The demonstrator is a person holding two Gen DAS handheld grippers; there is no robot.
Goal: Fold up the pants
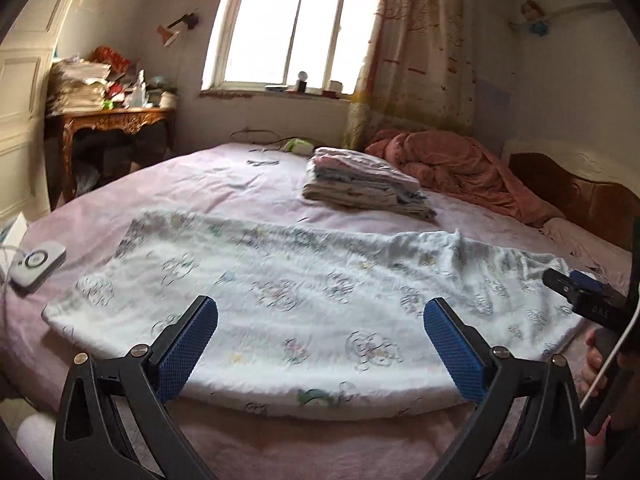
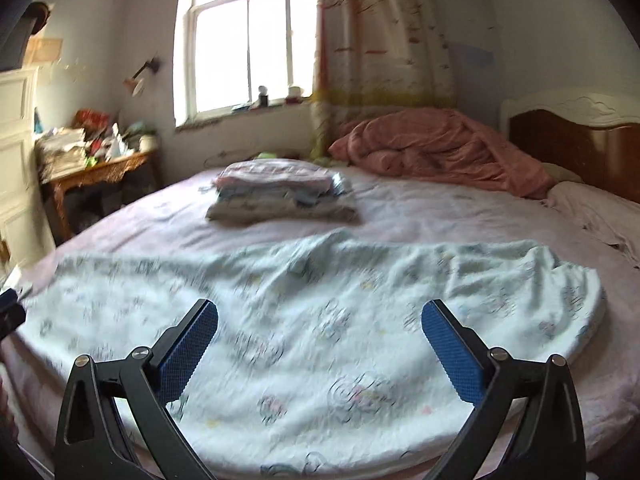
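A wide bed [image 1: 248, 184] under a pale pink sheet is seen filling both wrist views. Across its near edge the pants [image 1: 304, 304], white with small cartoon prints, are laid out lengthwise, apparently already doubled leg over leg, though this cannot be confirmed. Wrinkles are left at the right end, where the fabric is bunched. Farther back, a stack of folded clothes [image 1: 360, 184] is set near the middle of the bed, and a crumpled pink quilt [image 1: 452, 160] is heaped by the headboard. A small white device [image 1: 38, 265] is rested on the sheet by the left end of the pants. The left gripper [image 1: 320, 344] is held spread wide over the near hem, nothing between its pads. The right gripper [image 2: 320, 346] is likewise fully spread and empty. The crosswise folds are judged still to be made.
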